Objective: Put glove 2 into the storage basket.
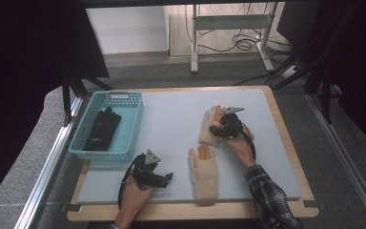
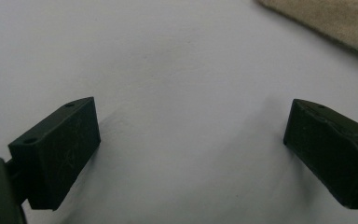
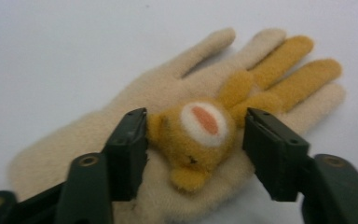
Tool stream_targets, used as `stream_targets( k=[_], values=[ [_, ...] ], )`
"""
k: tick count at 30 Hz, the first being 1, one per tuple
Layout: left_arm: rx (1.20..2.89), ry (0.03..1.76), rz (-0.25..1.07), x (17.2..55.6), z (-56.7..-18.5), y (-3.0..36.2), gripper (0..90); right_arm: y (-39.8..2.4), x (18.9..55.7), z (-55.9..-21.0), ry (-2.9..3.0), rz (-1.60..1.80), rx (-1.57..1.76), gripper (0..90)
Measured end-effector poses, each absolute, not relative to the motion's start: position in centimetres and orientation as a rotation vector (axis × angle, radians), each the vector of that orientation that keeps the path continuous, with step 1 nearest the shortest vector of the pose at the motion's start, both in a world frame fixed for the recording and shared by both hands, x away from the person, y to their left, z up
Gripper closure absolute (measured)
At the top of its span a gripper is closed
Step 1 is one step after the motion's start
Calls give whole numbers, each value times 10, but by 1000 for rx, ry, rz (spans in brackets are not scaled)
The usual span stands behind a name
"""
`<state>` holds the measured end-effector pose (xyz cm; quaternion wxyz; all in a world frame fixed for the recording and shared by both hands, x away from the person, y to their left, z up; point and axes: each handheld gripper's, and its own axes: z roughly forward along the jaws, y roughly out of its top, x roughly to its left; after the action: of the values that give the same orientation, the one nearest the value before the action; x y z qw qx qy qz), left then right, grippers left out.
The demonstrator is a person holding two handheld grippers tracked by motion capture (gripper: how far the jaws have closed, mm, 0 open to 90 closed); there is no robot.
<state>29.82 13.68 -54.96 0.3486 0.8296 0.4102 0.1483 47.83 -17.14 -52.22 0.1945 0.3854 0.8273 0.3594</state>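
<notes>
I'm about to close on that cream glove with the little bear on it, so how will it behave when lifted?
The glove looks like soft fleece lying flat, so it will probably droop from wherever it's pinched. It seems light and fuzzy, so slipping is unlikely. The right tool straddles the plush bear, which should squash rather than resist.

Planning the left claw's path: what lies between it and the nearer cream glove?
Only bare grey mat. The high view shows the left claw just left of the nearer cream glove, with nothing between them.
</notes>
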Motion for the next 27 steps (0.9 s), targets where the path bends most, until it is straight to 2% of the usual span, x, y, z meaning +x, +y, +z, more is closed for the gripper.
stream_targets(
  k=[4, 7, 15, 27],
  values=[
    [2150, 1063, 385, 298, -550, 137, 38, -168, 479, -526, 2308, 992, 1091, 529],
    [2151, 1063, 385, 298, -550, 137, 38, -168, 478, -524, 2315, 971, 1089, 566],
    [2150, 1064, 384, 298, -550, 137, 38, -174, 474, -511, 2305, 1024, 1093, 579],
    [2150, 1064, 384, 298, -550, 137, 38, -181, 455, -471, 2304, 1121, 991, 580]
  ],
)
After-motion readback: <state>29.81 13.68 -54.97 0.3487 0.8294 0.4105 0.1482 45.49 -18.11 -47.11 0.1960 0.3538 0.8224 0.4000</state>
